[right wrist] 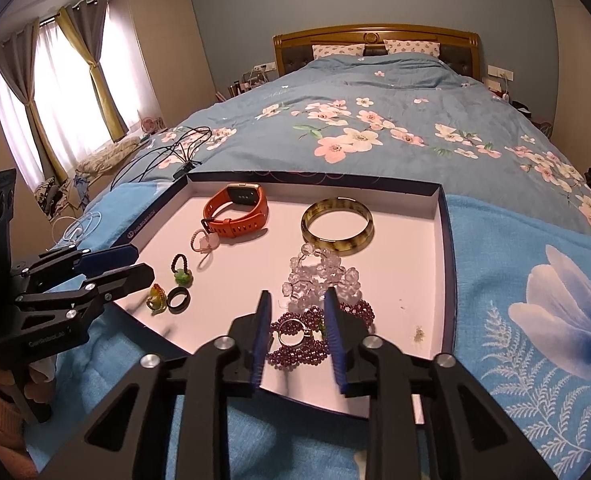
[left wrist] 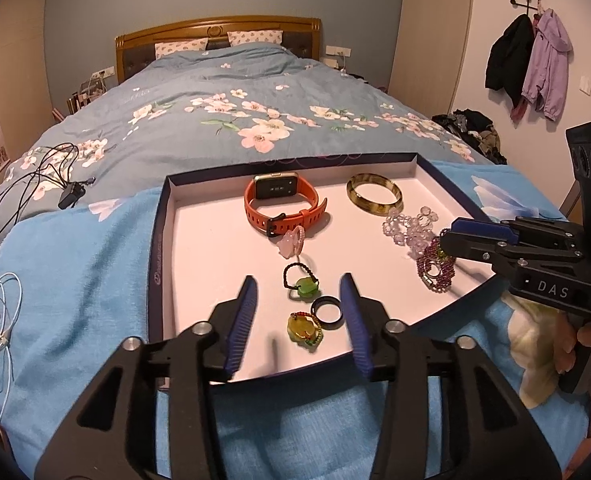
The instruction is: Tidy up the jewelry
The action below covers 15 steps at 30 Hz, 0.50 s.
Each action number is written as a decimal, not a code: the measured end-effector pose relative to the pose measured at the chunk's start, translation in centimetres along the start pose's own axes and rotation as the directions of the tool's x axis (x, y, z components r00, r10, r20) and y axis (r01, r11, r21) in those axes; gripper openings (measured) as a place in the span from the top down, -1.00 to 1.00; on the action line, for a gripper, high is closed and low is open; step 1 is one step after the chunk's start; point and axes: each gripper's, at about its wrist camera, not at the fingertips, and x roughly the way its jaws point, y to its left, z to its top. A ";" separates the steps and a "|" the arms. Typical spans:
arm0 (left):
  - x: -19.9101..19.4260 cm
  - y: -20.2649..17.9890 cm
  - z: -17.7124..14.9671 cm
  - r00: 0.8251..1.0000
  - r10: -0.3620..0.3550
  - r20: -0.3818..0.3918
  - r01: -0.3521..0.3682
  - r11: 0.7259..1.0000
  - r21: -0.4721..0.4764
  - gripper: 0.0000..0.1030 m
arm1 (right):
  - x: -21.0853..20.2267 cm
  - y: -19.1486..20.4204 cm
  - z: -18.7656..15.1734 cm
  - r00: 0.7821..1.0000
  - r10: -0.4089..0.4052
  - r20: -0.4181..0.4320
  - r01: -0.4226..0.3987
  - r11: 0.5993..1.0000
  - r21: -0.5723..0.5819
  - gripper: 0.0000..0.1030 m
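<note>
The big box lid point(left wrist: 163, 240) lay on the bed, and all the jewelry sat inside it. The orange watch point(left wrist: 283, 204) looked bendy. The brown bangle point(right wrist: 337, 220) looked hard and slippery; grab its rim. The purple beads point(right wrist: 315, 332) looked floppy; pinch a bunch. The left gripper point(left wrist: 299, 316) was spread wide, holding nothing. The right gripper point(right wrist: 297, 332) stood partly spread over the beads, not pinching.

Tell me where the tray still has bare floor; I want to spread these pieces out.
Free: the left strip between the tray wall and the orange watch, and the right corner past the purple bead bracelet. Crowded: the clear bead bracelet touches the purple one; the black ring sits against the yellow-green charm.
</note>
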 end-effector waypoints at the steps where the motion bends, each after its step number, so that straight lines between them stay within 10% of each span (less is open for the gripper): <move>1: -0.3 -0.1 0.0 1.000 0.004 0.006 -0.004 1.000 0.000 -0.07 | -0.2 0.0 0.0 1.000 -0.001 0.005 0.001 1.000 0.000 0.38; 9: -3.4 -0.1 -0.8 0.995 0.037 0.088 -0.037 0.999 -0.008 -0.88 | -3.3 0.7 -0.4 0.994 -0.032 0.102 0.034 0.999 -0.016 -0.22; 15: -6.8 0.0 -1.5 0.979 0.078 0.190 -0.074 0.997 -0.029 -0.89 | -6.2 1.7 -1.1 0.970 -0.064 0.236 0.071 0.997 -0.021 -0.80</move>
